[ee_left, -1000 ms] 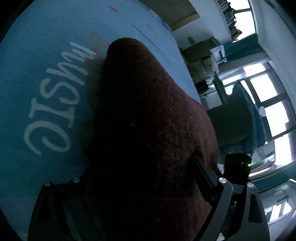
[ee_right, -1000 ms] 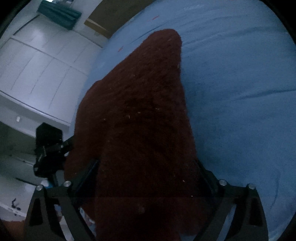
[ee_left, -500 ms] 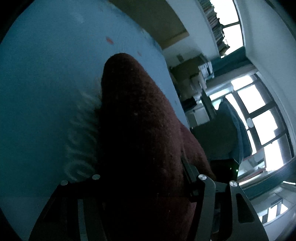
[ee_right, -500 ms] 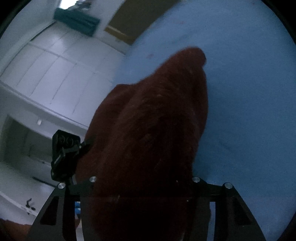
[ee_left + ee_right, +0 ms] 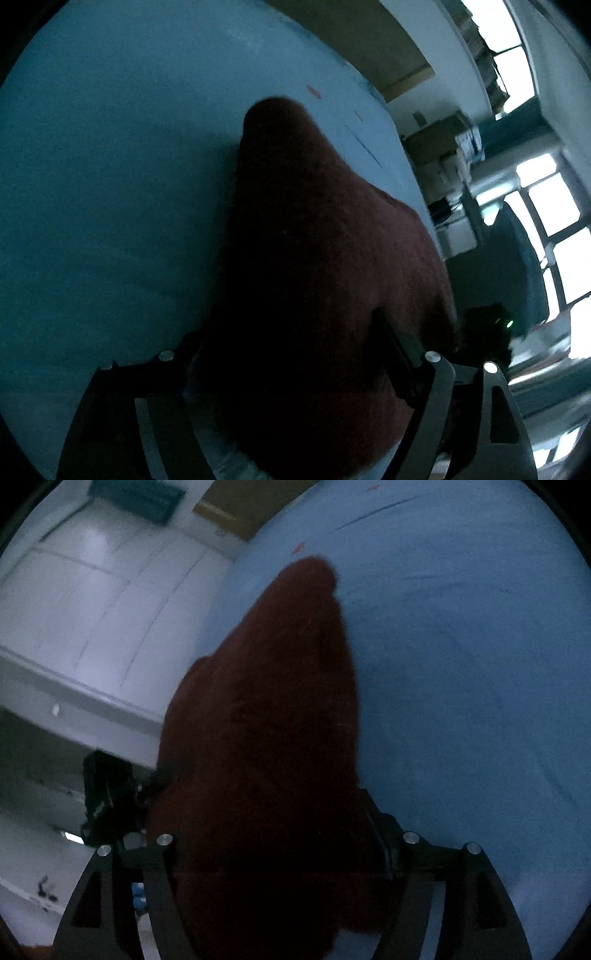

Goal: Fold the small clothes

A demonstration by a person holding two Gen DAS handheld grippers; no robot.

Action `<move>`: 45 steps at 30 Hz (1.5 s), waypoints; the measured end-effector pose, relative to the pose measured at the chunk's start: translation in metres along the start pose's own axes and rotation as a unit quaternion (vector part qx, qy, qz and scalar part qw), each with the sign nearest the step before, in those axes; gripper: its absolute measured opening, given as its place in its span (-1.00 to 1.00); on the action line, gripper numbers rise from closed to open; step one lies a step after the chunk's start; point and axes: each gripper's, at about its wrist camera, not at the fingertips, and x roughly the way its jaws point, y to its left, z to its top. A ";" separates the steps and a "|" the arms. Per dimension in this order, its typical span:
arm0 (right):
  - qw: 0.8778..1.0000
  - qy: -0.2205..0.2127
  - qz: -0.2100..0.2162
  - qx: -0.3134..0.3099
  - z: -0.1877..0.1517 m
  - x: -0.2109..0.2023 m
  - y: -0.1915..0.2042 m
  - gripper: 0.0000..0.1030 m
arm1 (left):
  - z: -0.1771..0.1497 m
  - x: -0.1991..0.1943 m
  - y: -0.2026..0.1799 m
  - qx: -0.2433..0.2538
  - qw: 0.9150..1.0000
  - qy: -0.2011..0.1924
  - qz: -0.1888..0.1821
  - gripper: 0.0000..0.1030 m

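- Left gripper: jaws opening, dark red cloth bunched between them.
- Right gripper: jaws opening — same cloth between them.
- Cloth: frame centre, tip trailing onto blue sheet.

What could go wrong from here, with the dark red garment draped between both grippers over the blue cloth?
1. The left gripper and right gripper both have jaws opening with the dark red garment between them; one side could slip first and skew the fold.
2. The garment fills both views, hiding the fingertips, so where it lands is hard to judge.
3. It hangs near the edge of the blue cloth and could slide off.
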 end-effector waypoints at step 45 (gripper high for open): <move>0.883 -0.290 -0.290 -0.227 -0.282 -0.228 0.225 0.99 | -0.320 -0.121 -0.182 0.155 0.922 -0.231 0.268 0.94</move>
